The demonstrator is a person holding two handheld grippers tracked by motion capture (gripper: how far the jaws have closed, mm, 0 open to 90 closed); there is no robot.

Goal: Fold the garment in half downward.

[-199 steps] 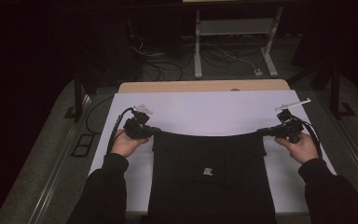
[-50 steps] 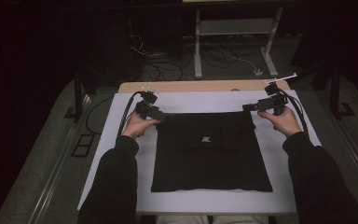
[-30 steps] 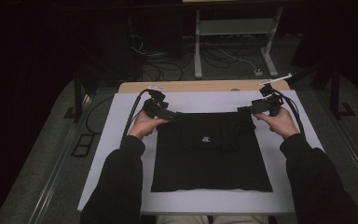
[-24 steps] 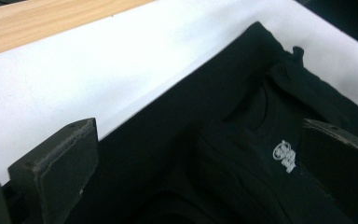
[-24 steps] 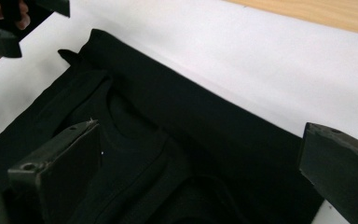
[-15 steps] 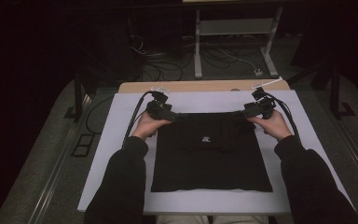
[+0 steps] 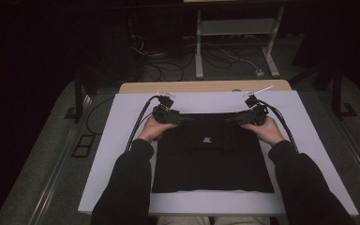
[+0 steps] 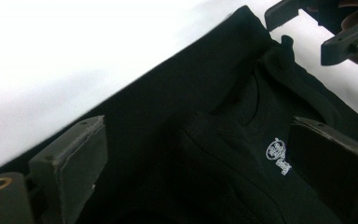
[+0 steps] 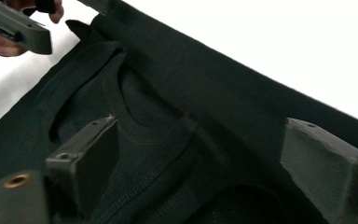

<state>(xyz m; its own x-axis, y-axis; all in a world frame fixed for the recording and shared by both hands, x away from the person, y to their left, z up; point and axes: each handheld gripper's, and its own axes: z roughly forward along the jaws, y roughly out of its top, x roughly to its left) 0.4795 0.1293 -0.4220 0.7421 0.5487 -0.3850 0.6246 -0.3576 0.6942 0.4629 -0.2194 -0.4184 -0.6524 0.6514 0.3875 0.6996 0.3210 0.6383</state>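
A black T-shirt lies flat on the white table top, with a small white logo near its far edge. My left gripper reaches in over the shirt's far left corner, and my right gripper over the far right one, tips pointing at each other. In the left gripper view my left gripper is open, jaws wide apart above the cloth and the logo. In the right gripper view my right gripper is open above the stitched neckline.
The table's wooden far edge lies just beyond the grippers. Cables trail from each gripper across the white top. White surface shows on both sides of the shirt. A metal stand and floor cables sit behind the table.
The shirt went from being held stretched at the table's near side to lying flat farther up. Both grippers have since moved inward from outside its far corners to over its far edge.
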